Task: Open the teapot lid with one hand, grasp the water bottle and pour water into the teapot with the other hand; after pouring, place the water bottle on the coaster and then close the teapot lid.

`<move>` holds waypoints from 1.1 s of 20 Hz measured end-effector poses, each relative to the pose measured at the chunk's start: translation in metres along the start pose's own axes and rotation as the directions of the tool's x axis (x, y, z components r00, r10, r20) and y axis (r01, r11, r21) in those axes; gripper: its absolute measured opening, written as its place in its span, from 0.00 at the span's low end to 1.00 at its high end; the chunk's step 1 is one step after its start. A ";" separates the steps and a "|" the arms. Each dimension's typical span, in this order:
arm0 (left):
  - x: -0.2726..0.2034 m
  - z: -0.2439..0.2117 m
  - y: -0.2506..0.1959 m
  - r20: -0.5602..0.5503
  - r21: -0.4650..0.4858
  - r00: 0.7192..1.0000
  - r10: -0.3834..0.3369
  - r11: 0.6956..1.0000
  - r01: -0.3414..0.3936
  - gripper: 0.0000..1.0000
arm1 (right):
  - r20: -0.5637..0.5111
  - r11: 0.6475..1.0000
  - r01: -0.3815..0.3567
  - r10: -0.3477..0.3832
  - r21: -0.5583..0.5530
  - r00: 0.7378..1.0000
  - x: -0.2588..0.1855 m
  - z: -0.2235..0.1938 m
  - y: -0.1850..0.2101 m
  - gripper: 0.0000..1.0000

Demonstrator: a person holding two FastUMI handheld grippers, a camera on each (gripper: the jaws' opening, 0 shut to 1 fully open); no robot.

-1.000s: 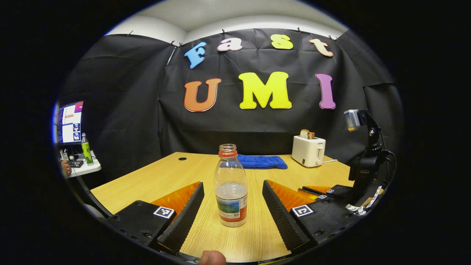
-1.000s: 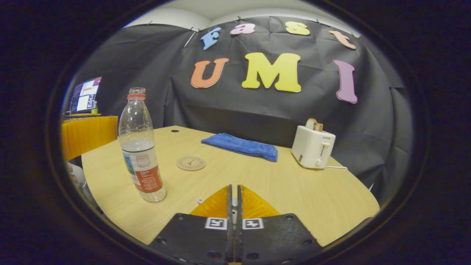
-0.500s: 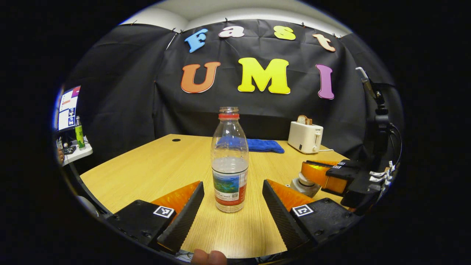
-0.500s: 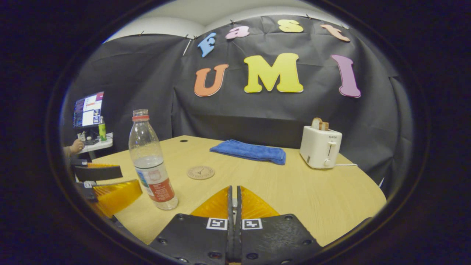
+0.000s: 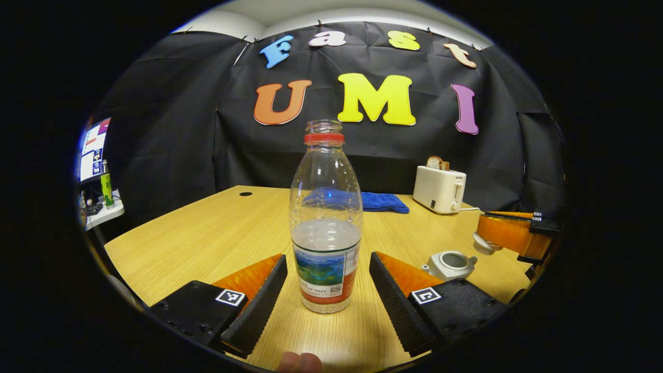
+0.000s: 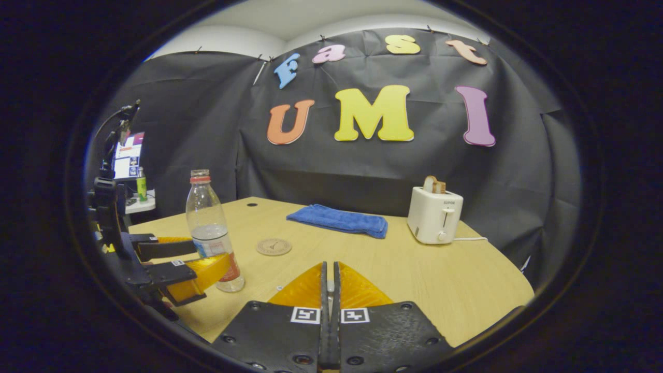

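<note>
In the left gripper view, the left hand-held gripper [image 5: 328, 290] fills the lower centre of the frame with its fingers spread apart. A clear water bottle [image 5: 325, 223] stands upright on the wooden desk [image 5: 207, 233] between the fingers, touched by neither, capless and partly full. At lower right sits the white teapot [image 5: 449, 264], its top uncovered. Right of it, at the frame edge, the right hand-held gripper [image 5: 510, 235] holds the white teapot lid [image 5: 481, 243] above the desk. In the right gripper view, that gripper's fingers [image 6: 311, 287] are pressed nearly together at bottom centre, a sliver of lid between them. A round coaster [image 6: 273, 246] lies left of centre, a blue cloth [image 6: 339, 219] behind it, a white toaster [image 6: 434, 215] at right.
</note>
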State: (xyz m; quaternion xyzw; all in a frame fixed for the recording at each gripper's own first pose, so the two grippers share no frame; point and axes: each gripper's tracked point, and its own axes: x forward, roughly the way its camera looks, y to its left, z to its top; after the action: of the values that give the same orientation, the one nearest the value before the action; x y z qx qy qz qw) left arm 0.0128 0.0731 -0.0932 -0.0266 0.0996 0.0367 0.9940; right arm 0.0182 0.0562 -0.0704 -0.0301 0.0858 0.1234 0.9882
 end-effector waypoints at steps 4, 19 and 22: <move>0.007 0.004 0.005 0.002 0.016 1.000 0.018 1.000 -0.018 1.00 | 0.001 1.000 0.003 -0.003 0.012 1.000 -0.009 0.000 -0.007 0.00; 0.014 0.044 0.009 0.006 0.601 0.998 0.059 0.798 -0.051 0.76 | 0.002 0.997 0.000 0.000 0.074 1.000 -0.025 -0.002 -0.044 0.00; 0.020 0.053 0.008 0.026 0.789 0.997 0.068 0.611 -0.062 0.76 | 0.009 0.997 0.013 -0.013 0.079 1.000 -0.030 -0.005 -0.057 0.00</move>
State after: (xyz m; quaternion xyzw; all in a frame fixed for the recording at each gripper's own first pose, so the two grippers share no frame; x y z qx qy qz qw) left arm 0.0423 0.0856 -0.0460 0.4162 0.1099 0.0250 0.9022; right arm 0.0034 -0.0063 -0.0678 0.0088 0.0858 0.1136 0.9898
